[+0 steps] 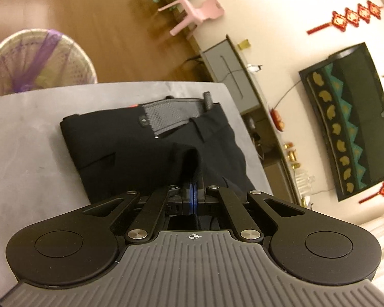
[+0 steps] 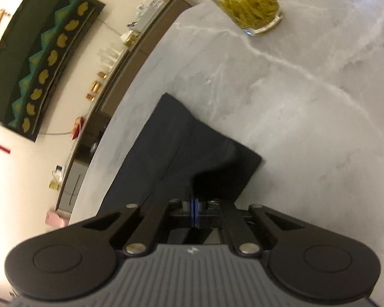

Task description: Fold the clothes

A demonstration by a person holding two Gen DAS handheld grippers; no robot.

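Black trousers [image 1: 130, 151] lie folded on the grey marble table [image 1: 25, 148], waistband with grey lining [image 1: 166, 113] at the far side. My left gripper [image 1: 193, 179] is shut on a raised fold of the black cloth near the trousers' near edge. In the right wrist view, the trouser leg end [image 2: 181, 148] lies on the table [image 2: 307, 128]. My right gripper [image 2: 195, 192] is shut on a lifted fold of that black cloth. The fingertips of both grippers are hidden in the cloth.
A glass of tea with yellow-green leaves [image 2: 251, 2] stands on the table far ahead of the right gripper. A woven basket with purple cloth [image 1: 38, 61] sits on the floor past the table's far edge. The table edge runs close to the trousers' right side [image 1: 245, 128].
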